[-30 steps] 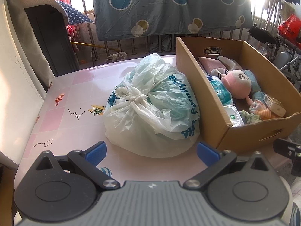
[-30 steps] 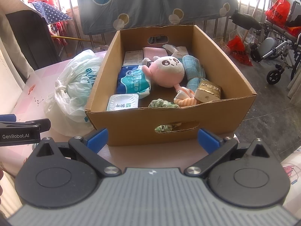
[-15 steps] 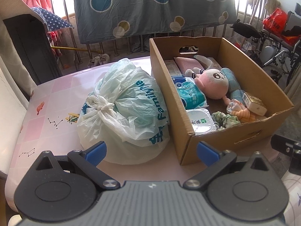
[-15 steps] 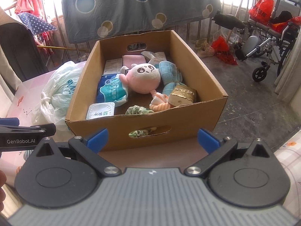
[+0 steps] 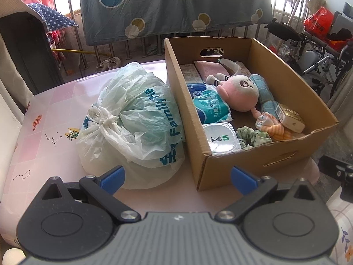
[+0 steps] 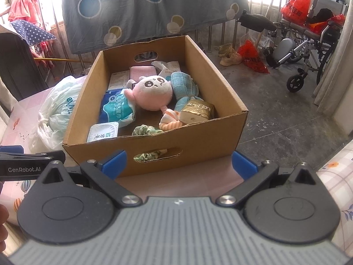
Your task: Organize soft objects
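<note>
L to R: tied plastic bag (image 5: 132, 123) touching cardboard box (image 5: 295, 154) w/ pink plush (image 6: 153, 93) etc inside; left gripper (image 5: 176, 176) & right gripper (image 6: 177, 162) both spread wide, empty, pre-pick approach; next prob needs reaching in; only R view shows wheelchair (image 6: 308, 44) fully.

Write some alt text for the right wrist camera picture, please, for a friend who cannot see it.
An open cardboard box sits on a pink table, holding a pink plush toy, a blue towel, tissue packs and a green scrunchie. The right gripper is open and empty in front of it; a tied plastic bag lies left of the box.
</note>
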Motion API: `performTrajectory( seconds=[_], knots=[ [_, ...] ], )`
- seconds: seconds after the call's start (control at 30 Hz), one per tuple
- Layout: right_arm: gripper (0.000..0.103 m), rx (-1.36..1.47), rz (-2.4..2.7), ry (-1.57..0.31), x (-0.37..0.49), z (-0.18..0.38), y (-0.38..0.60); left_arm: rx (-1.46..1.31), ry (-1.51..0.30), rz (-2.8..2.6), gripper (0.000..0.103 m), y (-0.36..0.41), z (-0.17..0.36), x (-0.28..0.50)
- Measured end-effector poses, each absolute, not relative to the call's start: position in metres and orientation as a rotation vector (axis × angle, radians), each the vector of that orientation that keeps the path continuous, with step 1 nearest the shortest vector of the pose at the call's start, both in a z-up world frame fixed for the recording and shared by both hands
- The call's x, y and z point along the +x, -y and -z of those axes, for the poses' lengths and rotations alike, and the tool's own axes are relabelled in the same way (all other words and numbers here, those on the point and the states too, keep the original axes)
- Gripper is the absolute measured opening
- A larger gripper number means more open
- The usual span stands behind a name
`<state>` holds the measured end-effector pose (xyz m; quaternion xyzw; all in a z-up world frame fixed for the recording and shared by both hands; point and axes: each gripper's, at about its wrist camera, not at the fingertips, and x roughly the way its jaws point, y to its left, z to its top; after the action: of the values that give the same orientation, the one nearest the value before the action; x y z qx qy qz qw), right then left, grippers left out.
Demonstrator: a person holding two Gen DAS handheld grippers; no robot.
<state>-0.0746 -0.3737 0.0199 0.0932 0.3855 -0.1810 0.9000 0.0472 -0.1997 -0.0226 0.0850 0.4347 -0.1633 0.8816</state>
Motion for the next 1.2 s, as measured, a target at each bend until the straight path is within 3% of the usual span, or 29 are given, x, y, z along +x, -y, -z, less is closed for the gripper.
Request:
performTrajectory(
  seconds=[1.2],
  knots=[
    [0.102, 0.193, 0.355, -0.813, -0.0697, -0.0156, 0.3680, 0.167, -0.901, 0.328, 0.103, 0.1964, 0.0201, 0.0462]
  ],
)
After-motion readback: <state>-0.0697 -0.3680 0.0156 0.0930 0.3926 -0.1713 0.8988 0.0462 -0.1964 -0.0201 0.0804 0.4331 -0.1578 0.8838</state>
